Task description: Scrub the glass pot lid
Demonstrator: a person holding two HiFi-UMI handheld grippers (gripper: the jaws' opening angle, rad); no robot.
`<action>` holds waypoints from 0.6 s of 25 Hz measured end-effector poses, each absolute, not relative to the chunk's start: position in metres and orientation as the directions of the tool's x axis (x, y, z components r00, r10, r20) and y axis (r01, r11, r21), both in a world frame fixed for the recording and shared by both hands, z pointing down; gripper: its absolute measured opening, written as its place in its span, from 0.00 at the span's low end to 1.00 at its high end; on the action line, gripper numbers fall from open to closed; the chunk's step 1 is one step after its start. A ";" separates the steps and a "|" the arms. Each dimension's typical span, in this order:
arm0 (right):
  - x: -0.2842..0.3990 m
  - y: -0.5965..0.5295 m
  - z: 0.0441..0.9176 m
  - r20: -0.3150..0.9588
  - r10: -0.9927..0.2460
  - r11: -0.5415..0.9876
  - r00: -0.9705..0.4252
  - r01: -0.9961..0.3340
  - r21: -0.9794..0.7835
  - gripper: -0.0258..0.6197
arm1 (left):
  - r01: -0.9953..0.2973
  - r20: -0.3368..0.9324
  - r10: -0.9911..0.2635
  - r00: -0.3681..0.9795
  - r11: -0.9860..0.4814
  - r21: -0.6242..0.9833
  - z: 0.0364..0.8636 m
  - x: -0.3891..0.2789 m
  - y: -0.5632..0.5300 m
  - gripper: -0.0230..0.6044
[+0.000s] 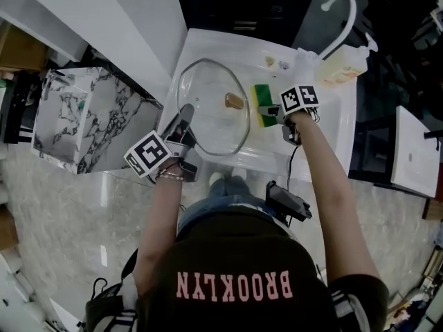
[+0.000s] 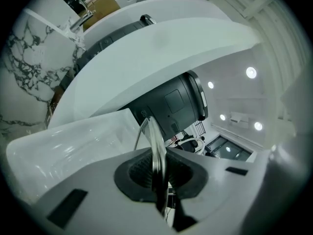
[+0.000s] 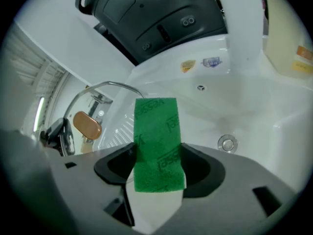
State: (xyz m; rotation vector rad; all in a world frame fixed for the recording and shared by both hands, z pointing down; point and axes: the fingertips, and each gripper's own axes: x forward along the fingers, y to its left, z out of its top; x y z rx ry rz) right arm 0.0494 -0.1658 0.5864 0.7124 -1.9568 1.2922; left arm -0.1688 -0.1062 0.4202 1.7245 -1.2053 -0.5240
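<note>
A round glass pot lid (image 1: 211, 106) with a metal rim and a wooden knob (image 1: 234, 101) is held tilted over the white sink (image 1: 332, 126). My left gripper (image 1: 181, 126) is shut on the lid's near-left rim; in the left gripper view the rim (image 2: 155, 151) runs edge-on between the jaws. My right gripper (image 1: 273, 109) is shut on a green scouring sponge (image 1: 263, 104), just right of the lid. In the right gripper view the sponge (image 3: 157, 141) stands between the jaws, with the lid (image 3: 105, 116) and its knob (image 3: 87, 125) to the left.
A white faucet (image 1: 340, 16) curves over the sink's far side, beside a yellowish bottle (image 1: 344, 64). The drain (image 3: 227, 143) lies in the sink's bottom. A marble-patterned box (image 1: 86, 120) stands left of the sink. A dark appliance (image 3: 151, 16) sits beyond it.
</note>
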 end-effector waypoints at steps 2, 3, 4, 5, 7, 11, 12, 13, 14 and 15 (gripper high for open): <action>0.053 -0.166 0.571 0.737 -0.119 0.349 -0.665 -0.723 -0.596 0.47 | -0.512 0.166 -0.874 0.457 -0.106 0.853 0.411 -0.155 -0.110 0.08; 0.055 -0.165 0.564 0.720 -0.136 0.350 -0.680 -0.713 -0.607 0.47 | -0.529 0.175 -0.865 0.471 -0.118 0.840 0.408 -0.149 -0.112 0.08; 0.058 -0.164 0.558 0.707 -0.151 0.352 -0.691 -0.706 -0.615 0.47 | -0.548 0.187 -0.856 0.482 -0.128 0.827 0.405 -0.143 -0.114 0.08; 0.062 -0.162 0.553 0.696 -0.164 0.354 -0.699 -0.701 -0.620 0.47 | -0.566 0.201 -0.848 0.491 -0.135 0.814 0.402 -0.137 -0.116 0.08; 0.068 -0.160 0.543 0.672 -0.194 0.358 -0.715 -0.689 -0.630 0.47 | -0.592 0.228 -0.832 0.506 -0.143 0.793 0.400 -0.129 -0.121 0.08; 0.080 -0.160 0.516 0.598 -0.271 0.350 -0.754 -0.656 -0.669 0.47 | -0.632 0.273 -0.799 0.535 -0.164 0.758 0.395 -0.114 -0.130 0.08; 0.083 -0.161 0.508 0.579 -0.293 0.348 -0.761 -0.649 -0.677 0.47 | -0.645 0.283 -0.791 0.543 -0.176 0.744 0.394 -0.109 -0.133 0.08; 0.087 -0.162 0.500 0.557 -0.315 0.348 -0.768 -0.640 -0.685 0.47 | -0.659 0.293 -0.781 0.551 -0.192 0.727 0.392 -0.104 -0.136 0.08; 0.091 -0.163 0.492 0.534 -0.337 0.349 -0.776 -0.629 -0.694 0.47 | -0.674 0.307 -0.769 0.561 -0.210 0.708 0.390 -0.098 -0.139 0.08; 0.095 -0.163 0.484 0.510 -0.357 0.350 -0.783 -0.618 -0.704 0.47 | -0.689 0.322 -0.753 0.573 -0.230 0.687 0.389 -0.091 -0.142 0.08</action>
